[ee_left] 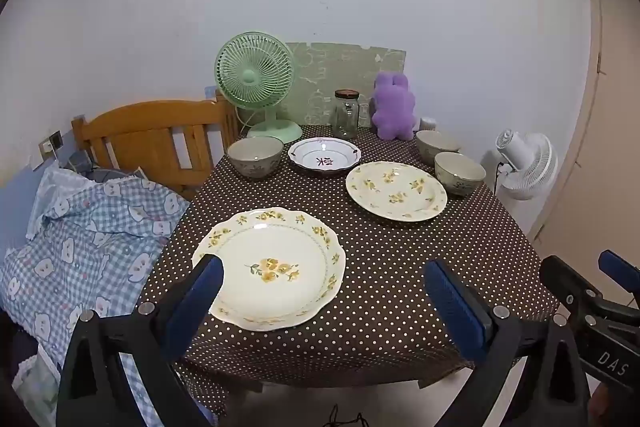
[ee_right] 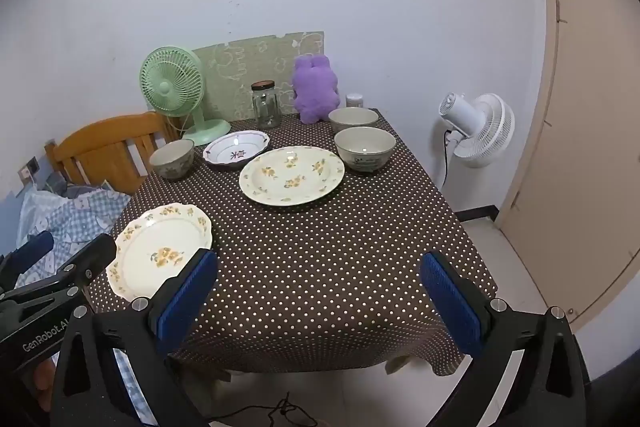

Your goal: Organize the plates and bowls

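Observation:
A scalloped floral plate [ee_left: 272,267] [ee_right: 160,249] lies at the table's near left. A round floral plate [ee_left: 396,190] [ee_right: 292,175] lies in the middle. A white dish with a red mark [ee_left: 324,155] [ee_right: 236,149] sits behind. One bowl [ee_left: 255,155] [ee_right: 172,158] stands at the far left, two bowls [ee_left: 459,173] [ee_right: 365,147] [ee_left: 437,143] [ee_right: 353,119] at the far right. My left gripper [ee_left: 324,291] is open and empty above the near table edge, its left finger over the scalloped plate's rim. My right gripper [ee_right: 318,287] is open and empty to its right.
A green desk fan [ee_left: 256,75] [ee_right: 172,83], a glass jar [ee_left: 346,113] [ee_right: 266,105] and a purple plush toy [ee_left: 393,107] [ee_right: 316,89] stand along the back. A white floor fan [ee_right: 480,131] stands right of the table, a wooden bed frame [ee_left: 152,135] and checked bedding [ee_left: 92,227] left.

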Motion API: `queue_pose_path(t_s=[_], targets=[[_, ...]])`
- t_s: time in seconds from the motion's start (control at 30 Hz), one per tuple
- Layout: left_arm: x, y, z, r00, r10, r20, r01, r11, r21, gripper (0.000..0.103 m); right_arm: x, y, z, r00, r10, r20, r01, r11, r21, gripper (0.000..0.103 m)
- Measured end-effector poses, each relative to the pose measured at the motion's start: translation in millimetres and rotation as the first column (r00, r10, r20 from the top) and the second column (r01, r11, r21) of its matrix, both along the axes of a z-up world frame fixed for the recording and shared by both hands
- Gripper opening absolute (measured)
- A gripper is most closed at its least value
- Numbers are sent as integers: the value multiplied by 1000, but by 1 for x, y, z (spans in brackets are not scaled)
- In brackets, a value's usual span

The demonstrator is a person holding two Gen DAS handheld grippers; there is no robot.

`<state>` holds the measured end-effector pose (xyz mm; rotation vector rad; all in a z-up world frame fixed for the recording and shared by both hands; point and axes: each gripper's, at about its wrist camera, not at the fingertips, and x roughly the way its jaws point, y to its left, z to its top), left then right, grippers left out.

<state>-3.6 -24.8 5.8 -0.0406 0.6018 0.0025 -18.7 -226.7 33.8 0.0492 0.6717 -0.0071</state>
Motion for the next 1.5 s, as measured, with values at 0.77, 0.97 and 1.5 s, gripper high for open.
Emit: queue_pose_path(t_s=[0.77, 0.97, 1.5], targets=[[0, 1, 0, 1000, -1, -1, 1, 1000, 3, 101, -1, 1, 0, 1000, -4, -1, 4, 1000, -1, 102], [0, 2, 0, 1000, -3, -1, 3, 1000, 4, 101, -1, 1, 0, 1000, -4, -4, 4, 1000, 2, 102], [0, -2, -3, 1000, 12, -11, -12, 1000, 3, 101, 8, -5, -4, 1000, 4, -18, -4, 1000, 6, 102]])
